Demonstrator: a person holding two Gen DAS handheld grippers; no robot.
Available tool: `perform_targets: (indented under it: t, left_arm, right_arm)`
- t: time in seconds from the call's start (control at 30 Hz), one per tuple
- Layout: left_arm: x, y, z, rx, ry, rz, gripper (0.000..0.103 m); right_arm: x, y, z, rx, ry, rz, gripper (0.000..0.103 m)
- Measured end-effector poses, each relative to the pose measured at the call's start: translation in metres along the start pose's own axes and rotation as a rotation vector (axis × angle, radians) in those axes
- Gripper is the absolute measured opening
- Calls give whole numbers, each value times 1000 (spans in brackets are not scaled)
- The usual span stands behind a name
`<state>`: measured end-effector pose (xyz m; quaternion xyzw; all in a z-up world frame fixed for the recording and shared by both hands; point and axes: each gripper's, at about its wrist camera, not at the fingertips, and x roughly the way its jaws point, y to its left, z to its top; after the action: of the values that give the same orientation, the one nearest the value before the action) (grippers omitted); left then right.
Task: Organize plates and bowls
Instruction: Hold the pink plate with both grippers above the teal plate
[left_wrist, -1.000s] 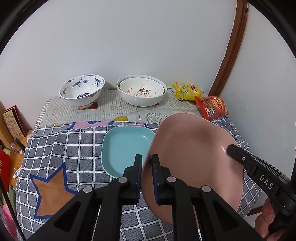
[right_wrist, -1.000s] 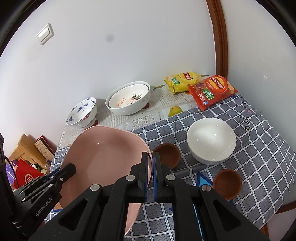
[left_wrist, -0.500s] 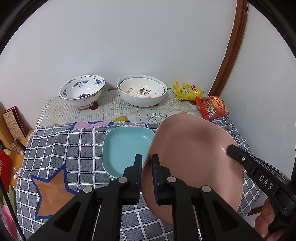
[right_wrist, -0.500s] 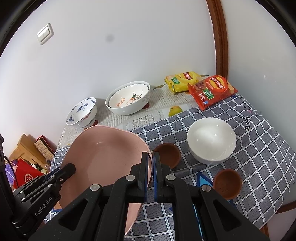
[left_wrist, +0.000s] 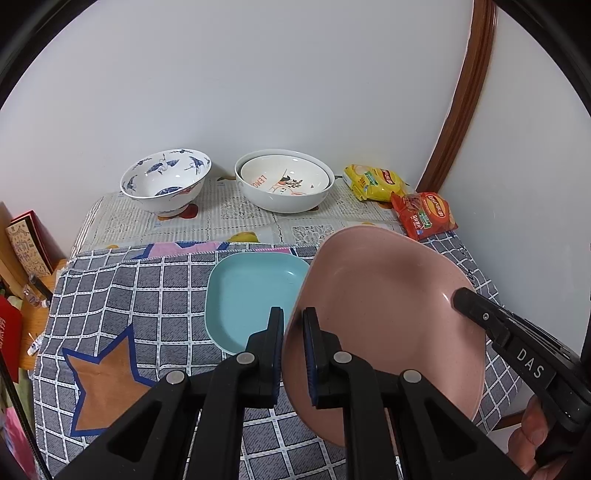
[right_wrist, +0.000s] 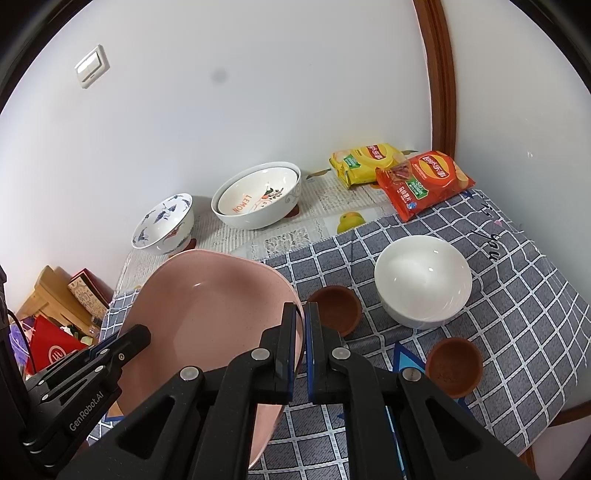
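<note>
A pink plate (left_wrist: 388, 317) is held above the checked cloth by both grippers. My left gripper (left_wrist: 293, 325) is shut on its left rim. My right gripper (right_wrist: 301, 321) is shut on its right rim, and the pink plate also shows in the right wrist view (right_wrist: 207, 317). A light blue plate (left_wrist: 251, 291) lies on the cloth, just left of and below the pink plate. A white bowl (right_wrist: 423, 280) and two small brown bowls (right_wrist: 336, 308) (right_wrist: 454, 365) sit on the cloth to the right.
Against the back wall stand a blue-patterned bowl (left_wrist: 166, 181) and two nested white bowls (left_wrist: 284, 184). A yellow snack bag (left_wrist: 373, 181) and a red one (left_wrist: 424, 214) lie at the back right. Boxes and clutter (left_wrist: 26, 243) sit beyond the table's left edge.
</note>
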<state>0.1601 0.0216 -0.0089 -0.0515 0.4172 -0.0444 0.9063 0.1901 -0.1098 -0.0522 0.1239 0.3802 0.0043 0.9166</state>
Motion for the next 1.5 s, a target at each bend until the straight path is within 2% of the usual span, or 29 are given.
perform_targets:
  t: [0.5,1.5]
  left_arm:
    - [2,15,1,-20,1,18,11]
    - [45,54,-5,-82,76,34,11]
  right_arm:
    - [8,12,3,-19,7,16,5]
    - [64,34,-4,-41,96,29,5]
